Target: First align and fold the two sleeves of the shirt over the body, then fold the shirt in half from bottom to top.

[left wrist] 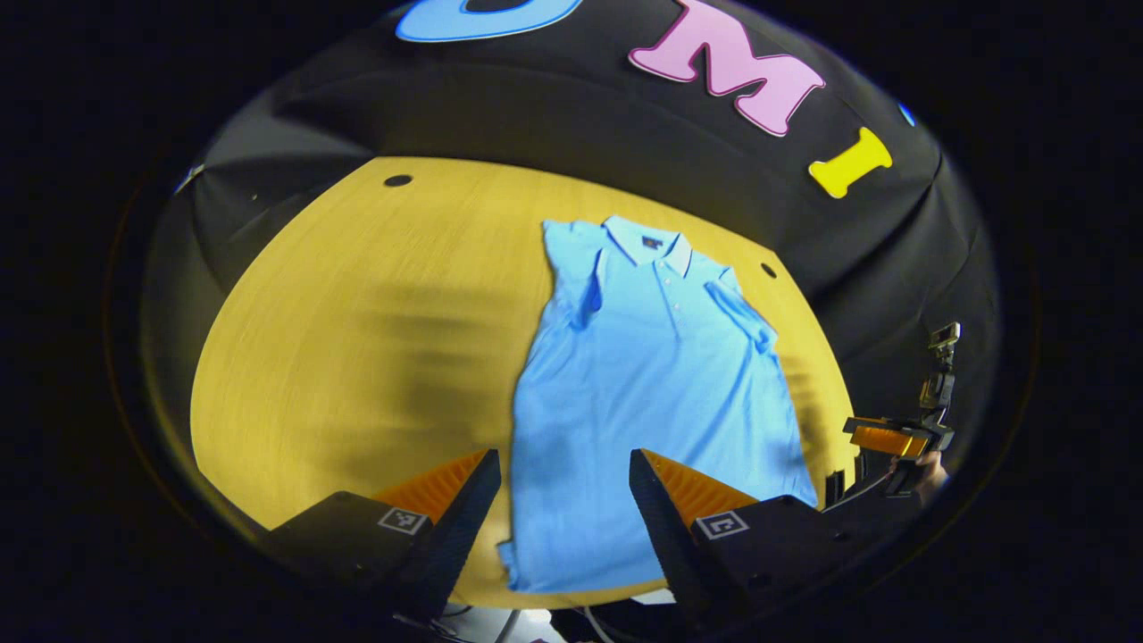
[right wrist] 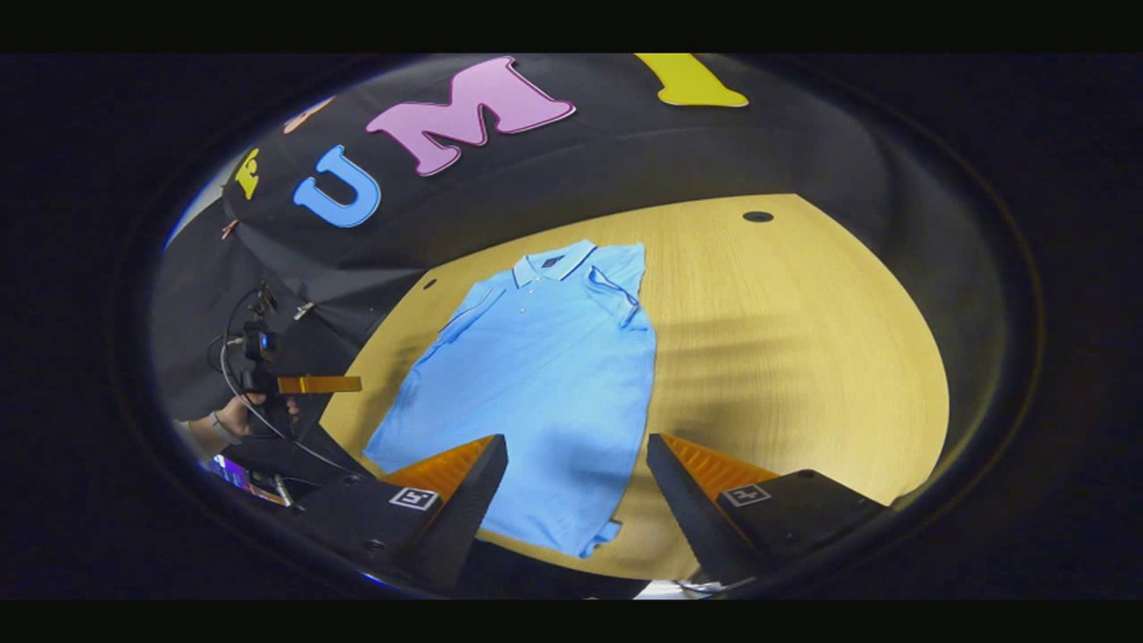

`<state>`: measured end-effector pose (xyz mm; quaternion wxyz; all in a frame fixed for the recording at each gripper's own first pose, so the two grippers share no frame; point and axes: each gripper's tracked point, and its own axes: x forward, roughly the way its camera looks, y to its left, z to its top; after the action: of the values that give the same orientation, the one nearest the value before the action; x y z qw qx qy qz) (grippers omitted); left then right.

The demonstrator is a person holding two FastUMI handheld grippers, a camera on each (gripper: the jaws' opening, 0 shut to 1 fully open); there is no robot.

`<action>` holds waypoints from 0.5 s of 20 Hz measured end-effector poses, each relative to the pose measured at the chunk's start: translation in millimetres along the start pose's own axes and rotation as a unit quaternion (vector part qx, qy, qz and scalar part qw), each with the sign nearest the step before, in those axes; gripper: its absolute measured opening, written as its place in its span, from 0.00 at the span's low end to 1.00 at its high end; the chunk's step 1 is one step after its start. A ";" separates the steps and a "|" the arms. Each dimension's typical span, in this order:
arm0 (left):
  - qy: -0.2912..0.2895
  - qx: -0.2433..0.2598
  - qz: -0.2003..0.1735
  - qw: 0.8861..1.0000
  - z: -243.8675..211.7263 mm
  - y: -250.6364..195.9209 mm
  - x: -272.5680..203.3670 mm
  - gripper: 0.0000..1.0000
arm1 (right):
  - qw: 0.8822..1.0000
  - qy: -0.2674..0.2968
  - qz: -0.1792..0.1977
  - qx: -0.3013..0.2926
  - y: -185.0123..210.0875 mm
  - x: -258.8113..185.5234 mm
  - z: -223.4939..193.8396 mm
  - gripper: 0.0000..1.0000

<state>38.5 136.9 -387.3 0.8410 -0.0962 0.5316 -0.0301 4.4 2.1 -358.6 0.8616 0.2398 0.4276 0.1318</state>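
A light blue polo shirt [left wrist: 652,384] lies flat on the yellow wooden table [left wrist: 357,357], collar away from me, both short sleeves folded in over the body. In the left gripper view my left gripper [left wrist: 564,464] is open above the shirt's lower part, nothing between its fingers. The right gripper [left wrist: 893,438], held by a hand, shows at the far right beyond the table edge. In the right gripper view the shirt [right wrist: 536,384] runs from collar to hem, and my right gripper [right wrist: 577,451] is open above its lower right part. The left gripper [right wrist: 312,386] is at the left, in a hand.
The table [right wrist: 804,357] has round cable holes [left wrist: 397,180] [right wrist: 757,216] near its back edge. Black cloth walls the booth behind and to the sides. Cables hang under the near table edge [left wrist: 536,616].
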 end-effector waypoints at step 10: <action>0.106 -0.014 -0.023 0.994 -118.3 26.1 -8.5 0.94 | 0.988 0.086 -0.039 0.122 -10.0 -13.2 -115.4 0.98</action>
<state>-73.0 148.4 -434.0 0.7774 -0.1161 0.6160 -0.0517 -95.6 22.6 -414.9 0.7901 0.3143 0.5221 0.0653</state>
